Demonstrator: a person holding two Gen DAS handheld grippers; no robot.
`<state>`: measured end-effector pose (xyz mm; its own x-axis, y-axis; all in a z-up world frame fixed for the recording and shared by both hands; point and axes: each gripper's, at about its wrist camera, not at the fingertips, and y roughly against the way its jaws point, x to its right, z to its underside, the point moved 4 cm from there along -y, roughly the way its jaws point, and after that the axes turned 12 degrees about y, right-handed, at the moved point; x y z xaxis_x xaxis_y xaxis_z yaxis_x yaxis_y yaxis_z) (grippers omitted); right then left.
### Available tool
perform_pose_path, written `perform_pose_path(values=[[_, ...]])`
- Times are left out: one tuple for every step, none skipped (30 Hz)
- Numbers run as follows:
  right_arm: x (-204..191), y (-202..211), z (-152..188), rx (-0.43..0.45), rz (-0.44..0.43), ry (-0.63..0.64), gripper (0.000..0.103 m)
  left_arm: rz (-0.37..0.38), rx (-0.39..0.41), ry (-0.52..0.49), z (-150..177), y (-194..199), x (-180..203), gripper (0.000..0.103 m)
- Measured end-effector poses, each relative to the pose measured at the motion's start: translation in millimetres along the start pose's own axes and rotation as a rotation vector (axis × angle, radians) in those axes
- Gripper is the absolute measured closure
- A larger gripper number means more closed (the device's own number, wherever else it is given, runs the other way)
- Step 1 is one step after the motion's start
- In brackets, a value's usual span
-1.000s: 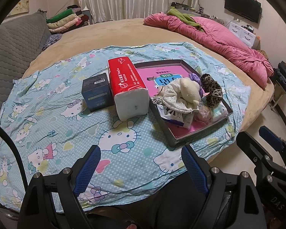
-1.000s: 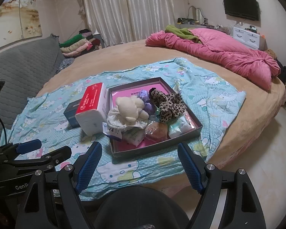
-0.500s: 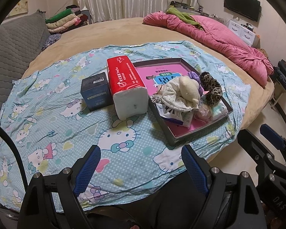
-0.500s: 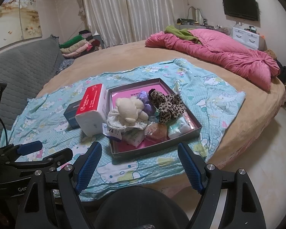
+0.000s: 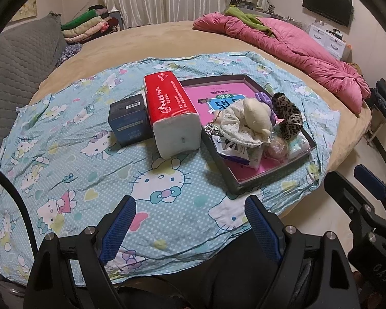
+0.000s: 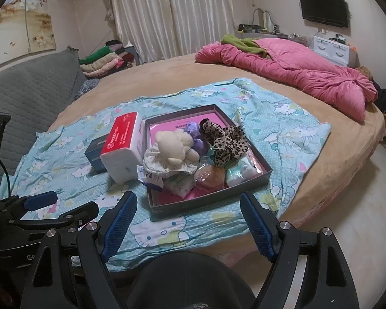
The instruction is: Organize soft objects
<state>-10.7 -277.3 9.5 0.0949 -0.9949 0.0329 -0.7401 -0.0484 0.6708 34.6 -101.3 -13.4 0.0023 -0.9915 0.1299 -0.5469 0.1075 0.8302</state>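
Observation:
A dark shallow tray (image 5: 267,177) (image 6: 213,200) with a pink bottom sits on a Hello Kitty cloth on the bed. It holds a cream plush toy (image 5: 257,114) (image 6: 173,146), a leopard-print scrunchie (image 5: 288,114) (image 6: 225,141), a purple item (image 6: 196,136), a floral pouch, tissue packs and a wrapped bun (image 6: 209,177). A red tissue pack (image 5: 172,114) (image 6: 123,146) and a dark box (image 5: 130,119) (image 6: 96,154) stand left of the tray. My left gripper (image 5: 190,226) and right gripper (image 6: 185,221) are open and empty, held near the bed's front edge.
A pink quilt (image 5: 283,41) (image 6: 283,69) lies at the bed's far right. Folded clothes (image 6: 103,61) are stacked at the back left beside a grey sofa (image 6: 31,95). The bed edge drops to the floor (image 6: 334,226) on the right.
Both views have shifted only slightly. The objects lie as before and both grippers stay open.

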Motion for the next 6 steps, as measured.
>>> perform_pose_path(values=[[0.0,0.0,0.0,0.001,0.000,0.000,0.019,-0.001,-0.003,-0.001,0.3,-1.2,-0.2,0.017],[0.0,-0.1,0.0,0.000,0.000,0.000,0.019,0.000,-0.005,-0.001,0.5,-2.2,-0.7,0.017],[0.1,-0.1,0.1,-0.002,0.000,-0.001,0.019,0.001,-0.006,0.000,0.7,-3.0,-1.2,0.017],[0.3,-0.6,0.4,-0.003,0.001,-0.003,0.019,0.001,-0.006,0.000,0.8,-3.9,-1.6,0.017],[0.5,-1.2,0.9,-0.003,0.002,-0.004,0.019,0.004,-0.006,0.000,0.9,-4.7,-1.9,0.017],[0.7,-1.8,0.9,-0.004,0.003,-0.004,0.019,0.006,-0.007,0.003,0.9,-5.4,-2.4,0.017]])
